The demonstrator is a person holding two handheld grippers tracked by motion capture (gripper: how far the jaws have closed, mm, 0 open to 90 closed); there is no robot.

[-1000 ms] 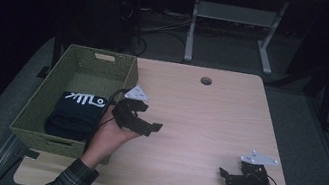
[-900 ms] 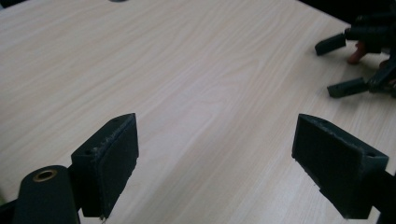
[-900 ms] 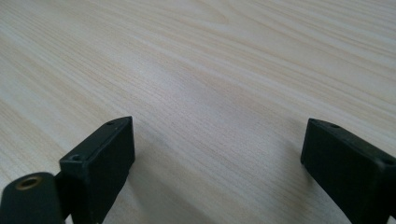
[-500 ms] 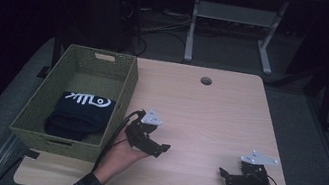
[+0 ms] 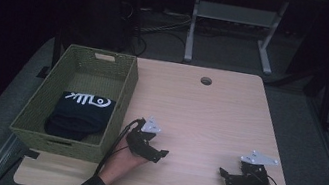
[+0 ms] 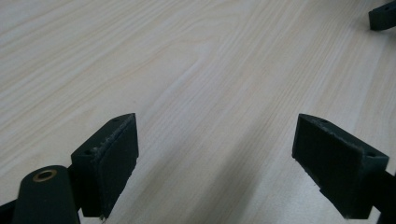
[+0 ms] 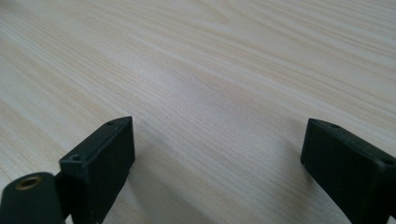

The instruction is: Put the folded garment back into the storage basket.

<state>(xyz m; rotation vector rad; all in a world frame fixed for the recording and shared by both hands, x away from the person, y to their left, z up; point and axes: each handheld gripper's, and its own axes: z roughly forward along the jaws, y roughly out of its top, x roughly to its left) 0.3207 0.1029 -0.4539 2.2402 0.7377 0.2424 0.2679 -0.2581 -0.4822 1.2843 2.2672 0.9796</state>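
Left gripper (image 5: 158,153) lay low over the bare bench (image 5: 209,115), just right of the woven basket (image 5: 123,101), jaws spread wide with nothing between them; its own view showed only wood grain between the pads (image 6: 112,158). Right gripper (image 5: 225,176) rested near the front right of the bench, well apart from the left, jaws likewise wide and empty, pads (image 7: 100,161) over plain wood. The dark folded garment (image 5: 78,116) with a white printed mark lay inside the basket, toward its near end, untouched by either gripper. Judgement: the garment looked deposited and the work in hand appeared to be parking both grippers on the bench. To do this well, set each gripper down flat and gently, jaws left open, cables (image 5: 116,140) kept clear of the basket rim so nothing drags it. Keep the left hand (image 5: 122,164) from nudging the basket wall beside it.
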